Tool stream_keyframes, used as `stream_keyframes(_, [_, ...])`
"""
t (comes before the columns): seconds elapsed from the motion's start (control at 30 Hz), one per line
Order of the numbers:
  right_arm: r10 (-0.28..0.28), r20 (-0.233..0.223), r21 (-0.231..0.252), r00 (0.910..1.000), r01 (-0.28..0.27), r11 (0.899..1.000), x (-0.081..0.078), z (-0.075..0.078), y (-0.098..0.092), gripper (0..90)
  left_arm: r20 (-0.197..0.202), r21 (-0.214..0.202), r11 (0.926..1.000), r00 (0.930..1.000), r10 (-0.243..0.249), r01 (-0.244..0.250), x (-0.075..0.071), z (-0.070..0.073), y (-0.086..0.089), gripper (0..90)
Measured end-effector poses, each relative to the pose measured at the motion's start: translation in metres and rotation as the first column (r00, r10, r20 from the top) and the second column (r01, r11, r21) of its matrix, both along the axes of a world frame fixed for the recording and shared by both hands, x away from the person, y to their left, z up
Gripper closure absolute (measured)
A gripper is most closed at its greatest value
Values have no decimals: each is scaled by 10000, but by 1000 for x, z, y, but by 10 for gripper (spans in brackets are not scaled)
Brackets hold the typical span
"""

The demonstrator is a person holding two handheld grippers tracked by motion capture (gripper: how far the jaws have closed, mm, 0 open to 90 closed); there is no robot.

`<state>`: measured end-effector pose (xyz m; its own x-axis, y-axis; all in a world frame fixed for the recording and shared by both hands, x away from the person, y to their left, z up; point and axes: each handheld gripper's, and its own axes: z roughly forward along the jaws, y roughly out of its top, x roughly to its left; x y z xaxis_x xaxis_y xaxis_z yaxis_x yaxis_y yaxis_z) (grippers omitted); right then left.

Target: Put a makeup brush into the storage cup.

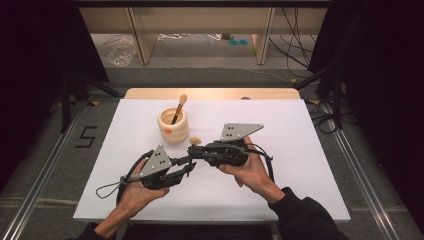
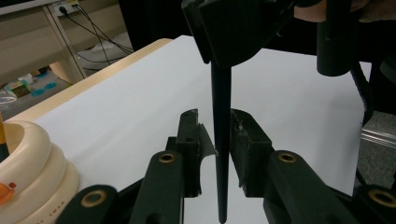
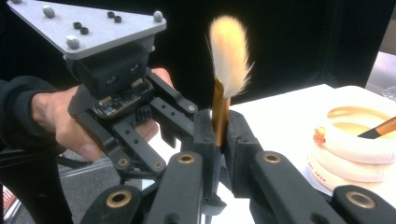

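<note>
Right gripper [image 3: 217, 135] is clenched on a makeup brush [image 3: 227, 56] near its bristles. Left gripper [image 2: 219, 135] stands slightly parted around the handle. The holder [image 1: 173, 125] sits at eleven o'clock.

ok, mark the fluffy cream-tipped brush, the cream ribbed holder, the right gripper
fluffy cream-tipped brush [image 3: 227, 51], right gripper view, bristle head
cream ribbed holder [image 1: 172, 131], high view, outer wall
right gripper [image 3: 217, 128], right gripper view, between fingertips
</note>
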<state>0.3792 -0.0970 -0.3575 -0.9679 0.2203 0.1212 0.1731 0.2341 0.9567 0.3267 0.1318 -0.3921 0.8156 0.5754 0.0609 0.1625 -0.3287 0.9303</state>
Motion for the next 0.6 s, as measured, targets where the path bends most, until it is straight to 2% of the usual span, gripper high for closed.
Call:
stream_keyframes(0.1, [0, -21, -40, 10000, 0, 10000, 0, 0, 0, 850, 193, 90, 10000, 9998, -6, 4, -1, 1, 0, 740])
stream_keyframes(0.2, [4, 4, -77, 10000, -4, 10000, -1, 1, 0, 850, 206, -95, 10000, 9998, 11, -9, -1, 0, 0, 745])
stream_keyframes(0.3, [2, 120, -99, 9999, -1, 10000, -1, 2, 1, 850, 107, -267, 9996, 9999, -70, 73, -1, 0, 0, 757])
stream_keyframes(0.6, [13, 148, -285, 9999, -9, 9996, -1, 2, 0, 850, 25, -381, 9991, 9999, -170, 171, 0, 0, 1, 786])
